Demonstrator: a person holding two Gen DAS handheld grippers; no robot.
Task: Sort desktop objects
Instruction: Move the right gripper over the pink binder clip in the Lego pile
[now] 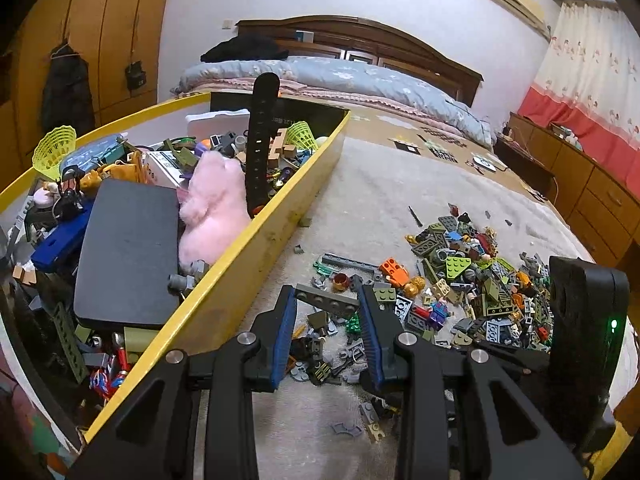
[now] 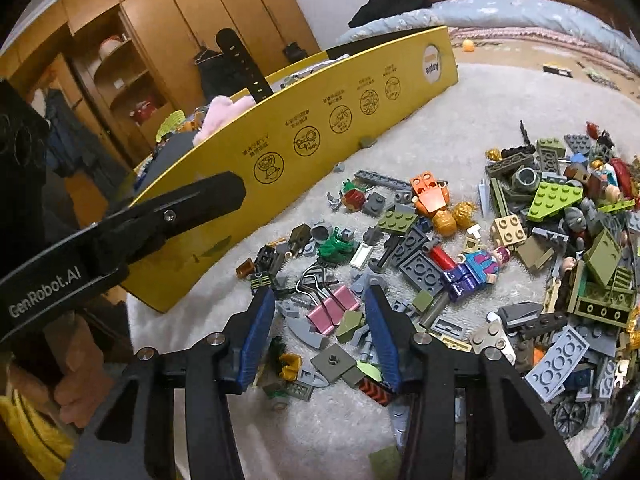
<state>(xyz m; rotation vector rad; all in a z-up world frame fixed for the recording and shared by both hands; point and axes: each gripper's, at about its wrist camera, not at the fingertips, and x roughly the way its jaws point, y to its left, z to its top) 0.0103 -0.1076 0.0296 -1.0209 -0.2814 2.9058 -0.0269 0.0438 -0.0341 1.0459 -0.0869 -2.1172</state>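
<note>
Two blue pads of your right gripper [image 2: 320,332] stand part-closed either side of the pink binder clip [image 2: 333,309] on the white blanket [image 2: 224,320], seemingly not touching it. Your left gripper [image 1: 328,320] clamps a grey studded plate [image 1: 326,300], beside the yellow box [image 1: 256,248].

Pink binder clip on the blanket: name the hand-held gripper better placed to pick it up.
Right. The right hand-held gripper already has the pink binder clip between its open jaws. The left hand-held gripper is shut on a grey brick plate, so it is occupied.
</note>
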